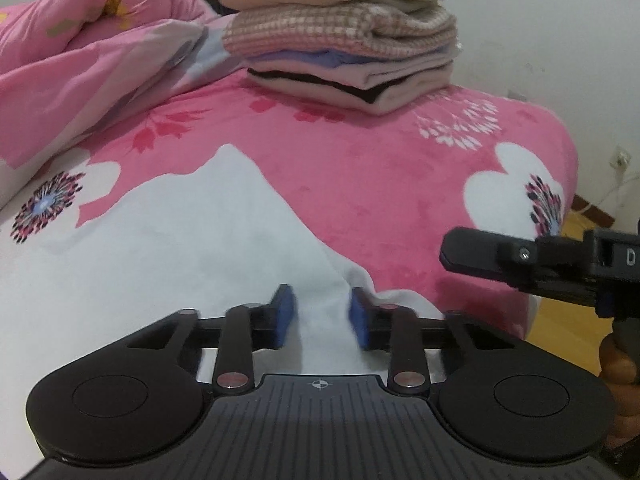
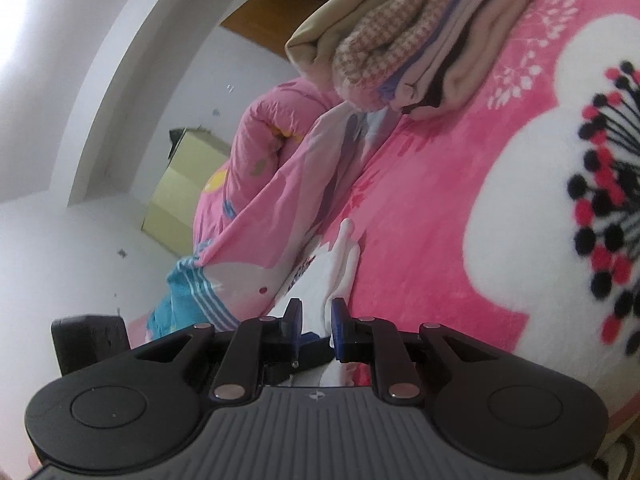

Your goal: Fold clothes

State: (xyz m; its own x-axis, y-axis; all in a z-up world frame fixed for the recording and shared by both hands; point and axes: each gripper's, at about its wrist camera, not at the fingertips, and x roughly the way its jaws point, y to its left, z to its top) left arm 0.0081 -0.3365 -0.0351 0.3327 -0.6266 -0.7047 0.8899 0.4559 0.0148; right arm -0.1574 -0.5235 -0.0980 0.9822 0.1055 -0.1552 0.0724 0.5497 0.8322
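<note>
Here, white garment point(image 1: 224, 240) between left claw point(image 1: 322, 316) pads.

Plush, matt pink blanket point(image 1: 360, 168); smooth white cloth garment point(image 1: 224, 240); a stack of folded cloth point(image 1: 340, 48).

Readable marks: almost none.
You get one legible character, a pale "D" on the black body of the right gripper point(image 1: 472, 258), at the right edge of your left wrist view. Dark print shows on the white garment point(image 2: 320, 276) in your right wrist view, too blurred to read.
</note>
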